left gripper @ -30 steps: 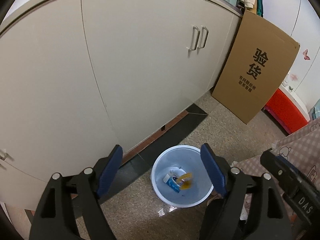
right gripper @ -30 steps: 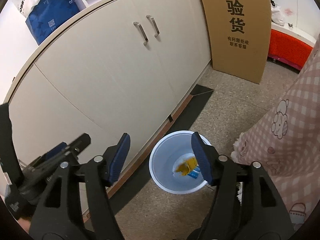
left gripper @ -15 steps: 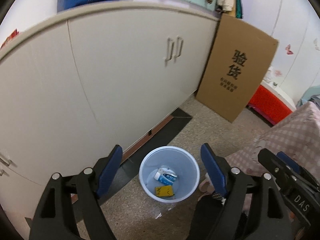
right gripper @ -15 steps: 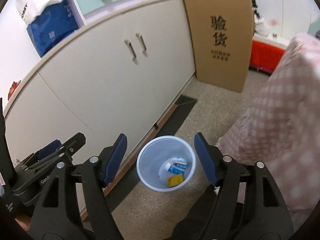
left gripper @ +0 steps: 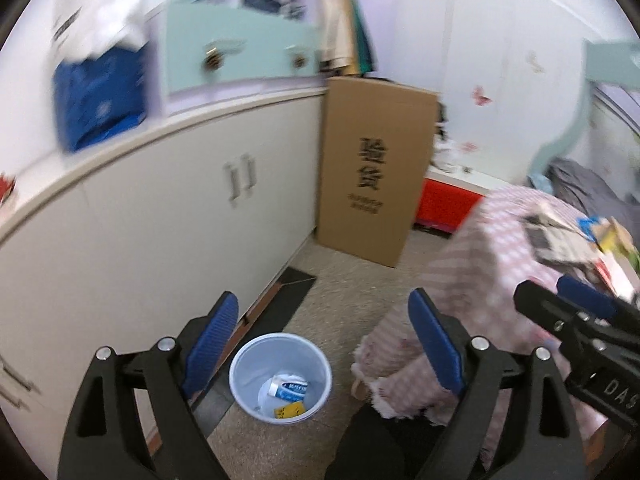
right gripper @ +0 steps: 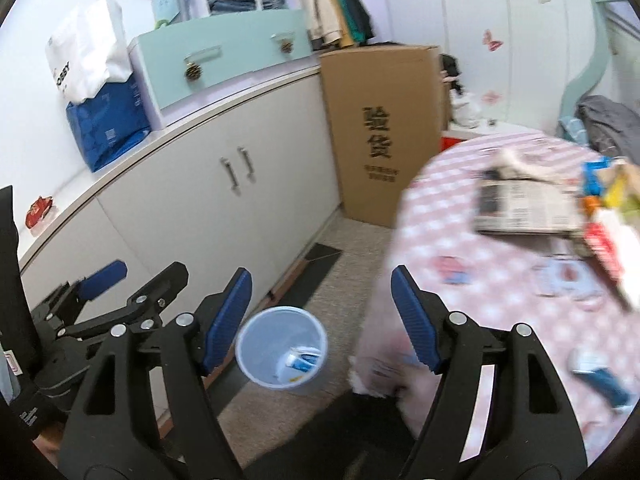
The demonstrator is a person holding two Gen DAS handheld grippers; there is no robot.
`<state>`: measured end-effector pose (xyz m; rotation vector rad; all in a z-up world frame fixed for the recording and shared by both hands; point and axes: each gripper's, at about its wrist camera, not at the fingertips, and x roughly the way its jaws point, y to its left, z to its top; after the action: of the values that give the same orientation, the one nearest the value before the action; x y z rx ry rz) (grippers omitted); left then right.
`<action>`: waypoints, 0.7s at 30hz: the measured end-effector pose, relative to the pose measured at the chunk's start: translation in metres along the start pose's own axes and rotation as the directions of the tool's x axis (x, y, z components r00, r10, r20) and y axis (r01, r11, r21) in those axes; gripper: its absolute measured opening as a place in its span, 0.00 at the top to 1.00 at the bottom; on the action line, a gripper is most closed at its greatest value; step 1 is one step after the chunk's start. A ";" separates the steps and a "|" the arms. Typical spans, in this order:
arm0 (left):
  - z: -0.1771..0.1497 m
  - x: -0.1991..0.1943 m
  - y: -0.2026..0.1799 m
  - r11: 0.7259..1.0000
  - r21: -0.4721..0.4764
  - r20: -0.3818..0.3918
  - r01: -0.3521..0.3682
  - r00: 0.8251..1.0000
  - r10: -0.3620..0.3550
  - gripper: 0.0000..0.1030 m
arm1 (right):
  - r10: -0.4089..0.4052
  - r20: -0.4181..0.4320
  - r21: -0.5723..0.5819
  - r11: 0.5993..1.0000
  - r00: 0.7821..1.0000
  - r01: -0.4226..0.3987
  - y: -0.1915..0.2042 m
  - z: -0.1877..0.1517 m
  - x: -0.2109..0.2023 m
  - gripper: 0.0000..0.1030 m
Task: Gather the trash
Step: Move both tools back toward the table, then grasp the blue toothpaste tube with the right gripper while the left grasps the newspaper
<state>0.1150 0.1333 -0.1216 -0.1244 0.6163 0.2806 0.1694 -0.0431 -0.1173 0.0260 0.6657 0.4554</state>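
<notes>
Standing on the speckled floor, one pale blue bin (left gripper: 280,376) is seen at about six o'clock in both wrist views, close beside the white cabinet (left gripper: 160,216). Two pieces of trash are counted inside it: one white and blue tube (left gripper: 289,387) and, just below it, one small yellow wrapper (left gripper: 289,410). The left gripper (left gripper: 324,342) is held above the bin with nothing between its two blue pads (left gripper: 212,340); its jaws are opening. The right gripper (right gripper: 322,320) is likewise empty, its jaws spread wide, and no trash is grasped. One brown cardboard box (left gripper: 372,184) with black characters is leaned against the cabinet's far end, at twelve o'clock. Two door handles (left gripper: 240,180) are counted on the cabinet, at about ten o'clock. One table under a pink checked cloth (right gripper: 500,272) is found at three o'clock; blurred items are scattered on it, including one newspaper (right gripper: 524,208), and their number cannot be told.
</notes>
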 end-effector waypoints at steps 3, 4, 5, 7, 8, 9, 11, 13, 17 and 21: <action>-0.001 -0.011 -0.038 0.996 0.081 0.011 0.047 0.999 -0.048 0.17 | -0.035 -0.008 0.011 0.999 0.999 0.035 -0.030 -0.007 -0.025 0.31; -0.001 -0.014 -0.049 0.993 0.104 0.012 0.060 0.998 -0.062 0.17 | -0.045 -0.011 0.012 0.999 0.999 0.046 -0.039 -0.009 -0.031 0.31; -0.002 -0.017 -0.062 0.988 0.130 0.009 0.081 0.997 -0.083 0.17 | -0.057 -0.015 0.017 0.998 0.998 0.057 -0.049 -0.013 -0.037 0.31; -0.004 -0.021 -0.086 0.977 0.172 -0.003 0.126 0.992 -0.127 0.17 | -0.074 -0.040 0.024 0.997 0.996 0.075 -0.071 -0.021 -0.046 0.31; -0.004 -0.021 -0.091 0.974 0.183 -0.005 0.136 0.991 -0.137 0.17 | -0.089 -0.054 0.022 0.996 0.995 0.090 -0.082 -0.025 -0.050 0.31; -0.005 -0.022 -0.098 0.970 0.193 -0.004 0.148 0.989 -0.150 0.17 | -0.122 -0.066 0.015 0.992 0.990 0.123 -0.093 -0.031 -0.054 0.31; -0.006 -0.024 -0.115 0.961 0.216 -0.011 0.171 0.985 -0.173 0.17 | -0.179 -0.083 -0.002 0.984 0.980 0.179 -0.111 -0.040 -0.060 0.31; -0.008 -0.025 -0.127 0.952 0.237 -0.018 0.193 0.981 -0.194 0.17 | -0.204 -0.097 -0.005 0.979 0.974 0.204 -0.124 -0.046 -0.064 0.31; -0.013 -0.026 -0.154 0.930 0.282 -0.045 0.234 0.972 -0.231 0.17 | -0.226 -0.148 -0.021 0.974 0.963 0.225 -0.143 -0.056 -0.060 0.31; -0.012 -0.020 -0.168 0.917 0.298 -0.085 0.266 0.964 -0.252 0.17 | -0.219 -0.187 -0.034 0.976 0.958 0.217 -0.153 -0.061 -0.050 0.39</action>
<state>0.1424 -0.0337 -0.1146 0.0881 0.6731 -0.0780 0.1599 -0.2093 -0.1616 -0.1042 0.8428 0.2507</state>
